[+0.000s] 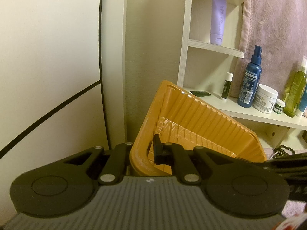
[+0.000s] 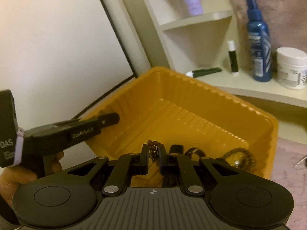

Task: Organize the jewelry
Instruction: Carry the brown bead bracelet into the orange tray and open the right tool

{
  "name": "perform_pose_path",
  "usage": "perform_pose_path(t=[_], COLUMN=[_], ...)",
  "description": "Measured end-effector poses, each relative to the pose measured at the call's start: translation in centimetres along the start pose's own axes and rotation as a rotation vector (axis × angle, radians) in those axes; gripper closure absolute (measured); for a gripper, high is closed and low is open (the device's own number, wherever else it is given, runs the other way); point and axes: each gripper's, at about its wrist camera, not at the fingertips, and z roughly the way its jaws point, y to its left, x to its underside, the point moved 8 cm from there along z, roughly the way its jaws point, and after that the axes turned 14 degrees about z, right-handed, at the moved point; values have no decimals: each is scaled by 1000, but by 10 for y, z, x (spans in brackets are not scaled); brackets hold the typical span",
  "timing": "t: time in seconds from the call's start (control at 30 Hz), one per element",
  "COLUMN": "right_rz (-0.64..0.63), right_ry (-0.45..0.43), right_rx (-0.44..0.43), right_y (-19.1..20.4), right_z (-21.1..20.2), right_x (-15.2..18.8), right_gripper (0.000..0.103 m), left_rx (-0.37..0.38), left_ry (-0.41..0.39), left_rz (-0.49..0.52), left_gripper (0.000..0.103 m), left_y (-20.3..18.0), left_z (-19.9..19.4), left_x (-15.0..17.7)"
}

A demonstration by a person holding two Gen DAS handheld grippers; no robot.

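Both grippers are busy with the same orange tray. Starting on the left: the left gripper is pinched down on the tray's near-left rim, one finger inside the wall and the other outside it, so the tray sits tilted in its own camera. From the right wrist view you can see that same gripper coming in from the left, with the person's hand wrapped around its handle down in the near-left corner.

Moving toward the middle, the right gripper has its jaws nearly pressed together on a dark beaded bracelet, a few beads poking up above the fingertips and the rest dangling between them. It's right at the tray's near edge.

A bit further right, down in the near part of the tray, there's more jewelry: a small dark ring-like piece and a coiled beaded strand with something shiny in the middle of it. I can't make out exactly what that shiny bit is, the frame's kind of blurry.

Behind the tray on the far right is a white shelf unit with a lavender tube upstairs, then a lip balm stick, a blue spray bottle and a white cream jar on the lower ledge.
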Motion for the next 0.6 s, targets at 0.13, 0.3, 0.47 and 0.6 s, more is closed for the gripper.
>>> perform_pose_path(t=[0.13,0.3,0.47,0.6], right_rz=[12,24,47,67], right_ry=[19,-1,-4,-22], right_rx=[11,10,31,54], right_y=[-3,-7,-14,-20], right_z=[9,4,-7,-22], right_x=[4,3,3,5], right_gripper=[89,59,59,59], left_rx=[0,0,-2,-3], left_ry=[1,1,2,4], left_rz=[0,-1,-2,-4], left_gripper=[96,96,96,96], left_y=[0,1,1,2], left_z=[0,0,0,1], left_x=[0,0,1,1])
